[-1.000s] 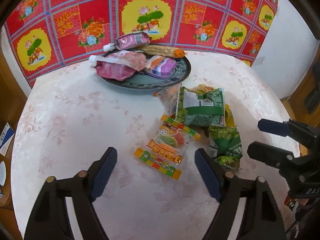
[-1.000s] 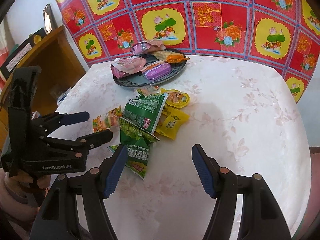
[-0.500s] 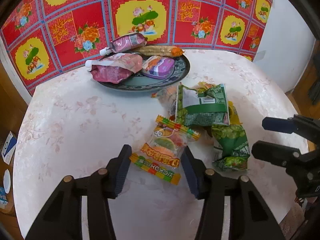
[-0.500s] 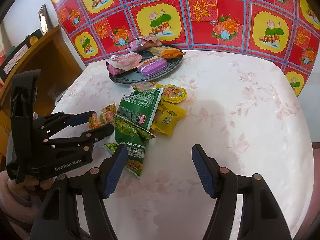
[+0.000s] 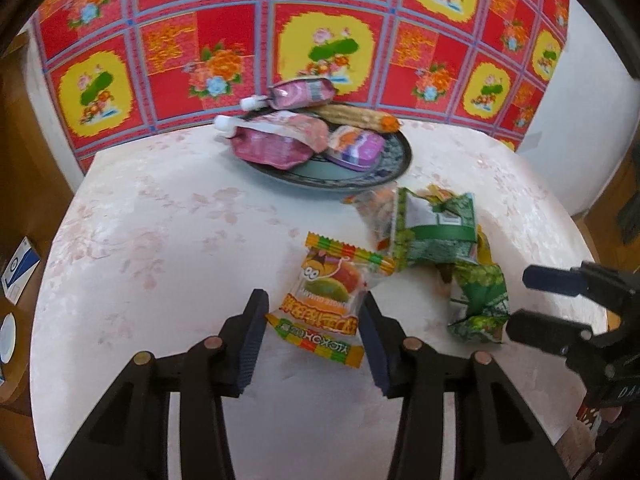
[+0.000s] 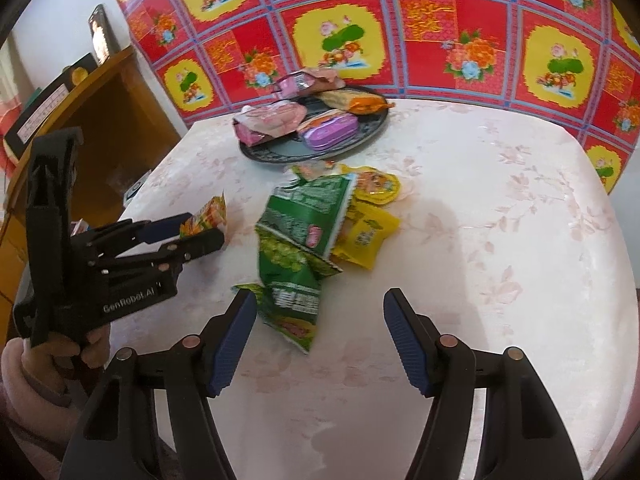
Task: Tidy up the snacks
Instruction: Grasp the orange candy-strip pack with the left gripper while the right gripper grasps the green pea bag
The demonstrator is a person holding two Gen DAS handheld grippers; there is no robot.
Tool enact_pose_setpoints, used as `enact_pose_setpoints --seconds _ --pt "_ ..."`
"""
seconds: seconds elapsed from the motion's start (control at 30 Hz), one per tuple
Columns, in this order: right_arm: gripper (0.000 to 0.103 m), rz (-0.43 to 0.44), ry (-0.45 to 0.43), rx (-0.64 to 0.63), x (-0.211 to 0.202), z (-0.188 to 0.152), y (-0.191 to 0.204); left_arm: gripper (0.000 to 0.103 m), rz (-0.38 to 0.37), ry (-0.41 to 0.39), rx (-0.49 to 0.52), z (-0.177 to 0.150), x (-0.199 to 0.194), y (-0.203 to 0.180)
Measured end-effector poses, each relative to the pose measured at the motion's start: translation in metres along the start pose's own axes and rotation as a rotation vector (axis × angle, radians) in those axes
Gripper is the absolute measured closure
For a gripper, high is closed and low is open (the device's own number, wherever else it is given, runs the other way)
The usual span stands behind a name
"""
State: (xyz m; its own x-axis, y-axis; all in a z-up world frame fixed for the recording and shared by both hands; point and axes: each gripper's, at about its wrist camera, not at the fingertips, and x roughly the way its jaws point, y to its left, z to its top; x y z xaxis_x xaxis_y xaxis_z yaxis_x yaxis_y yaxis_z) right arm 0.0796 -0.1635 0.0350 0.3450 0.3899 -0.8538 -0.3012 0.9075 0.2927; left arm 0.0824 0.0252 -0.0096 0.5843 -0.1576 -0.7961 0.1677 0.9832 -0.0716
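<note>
Left gripper is closing on the gummy candy packet. The packet sits between the jaws with both pads at its side edges, and its far end looks lifted off the worktop, so the grip appears made. A hand holds this gripper at the near left in the right wrist view, where the packet sticks out past the fingertips.

Right gripper has its jaws apart with nothing between them. It hovers over the worktop with the near end of a green snack bag just beside its left finger, not clamped.

The loose pile lies mid-worktop: a second green bag lies on top of the first. Yellow packets are tucked under on the right, and a small clear orange packet is at the far end.

Beyond the pile is a dark round plate carrying two pink spout pouches, a purple-lidded cup and a tan wrapped stick.

A red and yellow floral cloth hangs behind the worktop. A wooden cabinet stands at far left.
</note>
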Motion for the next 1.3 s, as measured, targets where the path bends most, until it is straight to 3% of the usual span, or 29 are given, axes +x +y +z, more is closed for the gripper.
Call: enact_pose_setpoints --seconds 0.27,0.4,0.73,1.03,1.3 --pt "0.036 0.014 0.029 -0.019 0.015 0.0 0.015 0.055 0.014 -0.007 -0.041 -0.004 -0.004 0.016" --pt "0.043 0.012 0.04 -0.013 0.023 -0.002 0.017 0.055 0.015 -0.007 -0.048 -0.006 -0.005 0.02" --pt "0.043 0.022 0.027 -0.004 0.028 0.002 0.022 0.055 0.01 -0.005 -0.064 -0.007 -0.003 0.025" --pt "0.053 0.023 0.01 0.009 0.029 0.0 0.019 0.055 0.011 -0.009 -0.069 -0.008 -0.003 0.026" --pt "0.056 0.043 -0.001 0.004 0.023 -0.003 0.02 0.055 0.011 -0.013 -0.067 -0.006 -0.005 0.025"
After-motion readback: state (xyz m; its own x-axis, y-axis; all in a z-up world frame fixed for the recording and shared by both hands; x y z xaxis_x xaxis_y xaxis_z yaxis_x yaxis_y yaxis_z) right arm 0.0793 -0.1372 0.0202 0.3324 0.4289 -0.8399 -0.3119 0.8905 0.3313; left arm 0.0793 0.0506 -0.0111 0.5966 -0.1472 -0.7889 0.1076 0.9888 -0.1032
